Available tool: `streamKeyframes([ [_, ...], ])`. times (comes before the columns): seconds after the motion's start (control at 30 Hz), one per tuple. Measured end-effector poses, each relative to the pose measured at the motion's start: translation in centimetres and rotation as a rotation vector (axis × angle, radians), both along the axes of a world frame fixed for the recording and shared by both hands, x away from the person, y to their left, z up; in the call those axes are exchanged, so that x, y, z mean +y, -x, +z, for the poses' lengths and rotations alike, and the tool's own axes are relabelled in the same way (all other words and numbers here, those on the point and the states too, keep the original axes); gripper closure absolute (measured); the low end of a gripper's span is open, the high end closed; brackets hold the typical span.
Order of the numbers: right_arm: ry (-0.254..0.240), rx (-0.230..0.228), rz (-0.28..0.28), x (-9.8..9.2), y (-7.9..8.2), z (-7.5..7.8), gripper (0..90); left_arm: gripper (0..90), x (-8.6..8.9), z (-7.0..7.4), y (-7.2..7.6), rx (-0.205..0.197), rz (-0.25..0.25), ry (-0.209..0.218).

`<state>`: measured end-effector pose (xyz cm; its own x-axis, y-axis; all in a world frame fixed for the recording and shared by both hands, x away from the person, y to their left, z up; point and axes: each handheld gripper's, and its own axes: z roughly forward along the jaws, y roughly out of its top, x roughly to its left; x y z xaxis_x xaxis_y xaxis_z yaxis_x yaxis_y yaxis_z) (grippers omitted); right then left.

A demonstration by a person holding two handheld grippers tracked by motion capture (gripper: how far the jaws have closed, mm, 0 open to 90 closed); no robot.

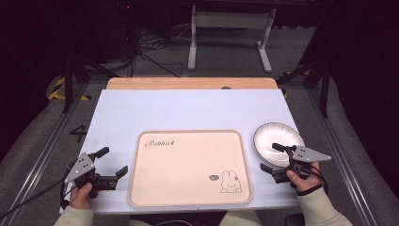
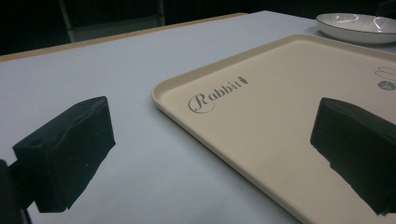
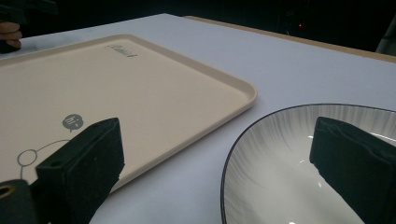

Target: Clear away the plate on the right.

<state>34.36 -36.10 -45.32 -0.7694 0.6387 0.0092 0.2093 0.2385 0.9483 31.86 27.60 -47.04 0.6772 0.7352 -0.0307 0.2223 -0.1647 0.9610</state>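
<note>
Claws (image 1: 113, 162) (image 1: 273, 157) gape empty over white table (image 1: 188, 108) (dark room), flanking tray (image 1: 188, 197).

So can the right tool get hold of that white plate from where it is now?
Probably yes. The right tool hangs open at the plate, one jaw over its bowl, the other outside the near rim toward the tray, and nothing lies between them.
</note>
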Motion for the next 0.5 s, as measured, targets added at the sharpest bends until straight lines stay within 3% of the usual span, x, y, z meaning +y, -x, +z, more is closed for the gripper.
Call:
streamKeyframes([
  [0.5, -0.015, 0.004, 0.000, -0.19, -0.02, -0.02, 2.8, 0.2, -0.03, 0.04, -0.15, 0.008, -0.006, -0.011],
])
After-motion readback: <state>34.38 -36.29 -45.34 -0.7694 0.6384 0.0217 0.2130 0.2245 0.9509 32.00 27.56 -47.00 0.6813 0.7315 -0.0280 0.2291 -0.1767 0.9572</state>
